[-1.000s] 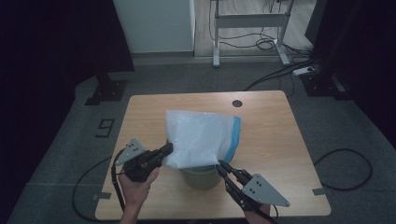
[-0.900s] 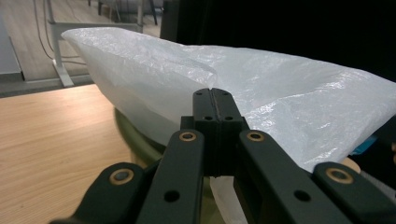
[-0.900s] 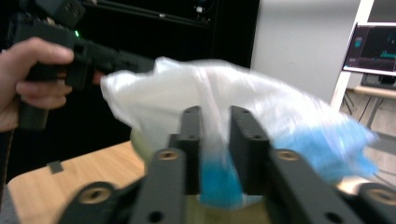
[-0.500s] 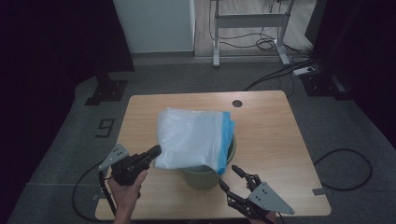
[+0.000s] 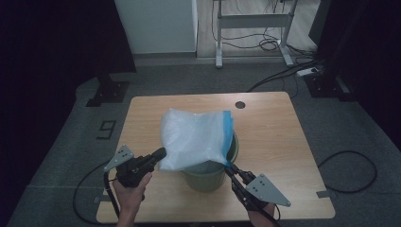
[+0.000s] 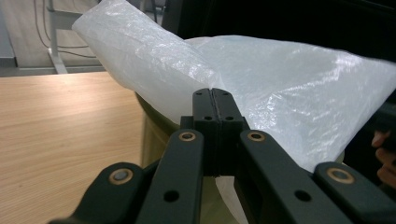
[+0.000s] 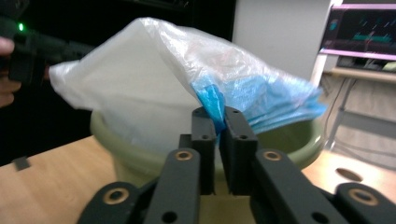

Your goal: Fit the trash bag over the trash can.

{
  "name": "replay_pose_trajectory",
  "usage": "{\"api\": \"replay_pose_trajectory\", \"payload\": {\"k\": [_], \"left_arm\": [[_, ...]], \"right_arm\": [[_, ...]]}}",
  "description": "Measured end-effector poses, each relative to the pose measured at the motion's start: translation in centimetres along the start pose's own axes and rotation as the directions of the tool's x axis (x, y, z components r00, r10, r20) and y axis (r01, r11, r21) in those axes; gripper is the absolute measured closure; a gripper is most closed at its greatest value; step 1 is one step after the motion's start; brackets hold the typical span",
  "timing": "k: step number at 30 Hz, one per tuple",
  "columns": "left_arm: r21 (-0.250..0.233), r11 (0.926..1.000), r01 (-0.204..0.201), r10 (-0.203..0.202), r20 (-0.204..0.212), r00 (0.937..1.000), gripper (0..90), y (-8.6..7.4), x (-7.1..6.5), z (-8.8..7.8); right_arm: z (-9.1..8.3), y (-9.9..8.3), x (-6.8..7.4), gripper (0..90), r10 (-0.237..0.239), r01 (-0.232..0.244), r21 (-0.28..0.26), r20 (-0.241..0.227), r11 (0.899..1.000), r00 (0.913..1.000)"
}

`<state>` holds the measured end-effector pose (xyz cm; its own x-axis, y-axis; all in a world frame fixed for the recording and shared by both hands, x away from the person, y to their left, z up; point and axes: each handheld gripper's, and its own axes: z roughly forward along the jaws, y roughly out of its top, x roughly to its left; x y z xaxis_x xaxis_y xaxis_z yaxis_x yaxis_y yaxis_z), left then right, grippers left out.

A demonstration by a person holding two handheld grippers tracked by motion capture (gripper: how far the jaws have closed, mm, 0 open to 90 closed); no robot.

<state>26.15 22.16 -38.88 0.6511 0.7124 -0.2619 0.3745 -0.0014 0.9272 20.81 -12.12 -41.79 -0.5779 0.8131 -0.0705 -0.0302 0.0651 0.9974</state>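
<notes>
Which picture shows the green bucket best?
The right gripper view: the green bucket shows its rim and wall under the plastic bag pinched by the right gripper. The high view shows it small, mostly covered. The left gripper view shows a sliver of wall.

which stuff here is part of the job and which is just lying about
In the job:
- plastic bag
- green bin
- left hand-held gripper
- right hand-held gripper

Just lying about:
- power strip on the floor
- floor cables
- desk frame
</notes>
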Motion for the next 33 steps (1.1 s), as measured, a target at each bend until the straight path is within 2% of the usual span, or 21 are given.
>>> {"api": "replay_pose_trajectory", "payload": {"k": [5,6,7,10,11,14,17,19,21,22,23,28,30,33], "left_arm": [[0.007,0.9999,-0.014,0.013,0.026,0.9996,89.2,0.2,-0.8,1.4],[0.014,0.9997,-0.019,0.018,0.041,0.999,89.2,0.4,-1.2,2.3],[0.014,0.9997,-0.019,0.018,0.041,0.999,89.2,0.4,-1.2,2.3],[0.025,0.999,-0.037,0.035,0.064,0.9973,89.1,0.8,-2.4,3.9],[0.025,0.999,-0.037,0.035,0.064,0.9973,89.1,0.8,-2.4,3.9],[0.042,0.9971,-0.063,0.059,0.085,0.9946,88.9,1.0,-3.5,5.3],[0.053,0.9955,-0.079,0.074,0.091,0.9931,88.0,0.8,-3.9,5.5],[0.055,0.9954,-0.079,0.074,0.088,0.9934,81.9,0.6,-4.0,5.1],[0.055,0.9957,-0.075,0.07,0.085,0.9939,70.8,0.5,-3.9,4.7],[0.057,0.9961,-0.067,0.063,0.08,0.9948,70.8,0.6,-3.8,4.3],[0.05,0.9968,-0.063,0.059,0.067,0.996,60.0,0.7,-3.7,3.5],[0.028,0.9985,-0.048,0.046,0.07,0.9965,49.6,1.5,-3.6,2.0],[0.024,0.9979,-0.06,0.057,0.087,0.9946,46.4,1.9,-3.9,1.6],[0.021,0.9955,-0.092,0.089,0.124,0.9883,42.8,2.0,-4.6,1.3]], "right_arm": [[-1.1,1.9,-1.1,87.1,0.002,0.001,-0.066,0.046,0.998,0.9989],[-1.4,2.3,-1.3,87.1,0.002,0.002,-0.078,0.054,0.997,0.9986],[-1.4,2.3,-1.3,87.1,0.002,0.002,-0.078,0.054,0.997,0.9986],[-2.3,3.8,-2.1,87.1,0.003,0.006,-0.12,0.074,0.993,0.9972],[-2.3,3.8,-2.1,87.1,0.003,0.006,-0.12,0.074,0.993,0.9972],[-2.8,4.9,-2.5,87.1,0.003,0.009,-0.147,0.08,0.989,0.9968],[-2.9,5.2,-2.6,87.1,0.004,0.008,-0.155,0.077,0.988,0.997],[-2.7,5.1,-2.4,87.0,-0.006,0.014,-0.151,0.057,0.988,0.9984],[-2.4,4.8,-2.1,87.0,-0.011,0.016,-0.136,0.038,0.991,0.9992],[-2.4,4.8,-2.1,87.0,-0.011,0.016,-0.136,0.038,0.991,0.9992],[-1.9,4.3,-1.8,87.1,-0.016,0.018,-0.122,0.021,0.992,0.9996],[-1.1,3.6,-0.8,87.0,-0.018,0.015,-0.094,-0.025,0.995,0.9995],[-0.5,3.2,0.3,87.0,-0.039,0.034,-0.077,-0.058,0.996,0.9975],[0.0,3.1,0.6,86.9,-0.043,0.038,-0.067,-0.07,0.997,0.9966]]}}
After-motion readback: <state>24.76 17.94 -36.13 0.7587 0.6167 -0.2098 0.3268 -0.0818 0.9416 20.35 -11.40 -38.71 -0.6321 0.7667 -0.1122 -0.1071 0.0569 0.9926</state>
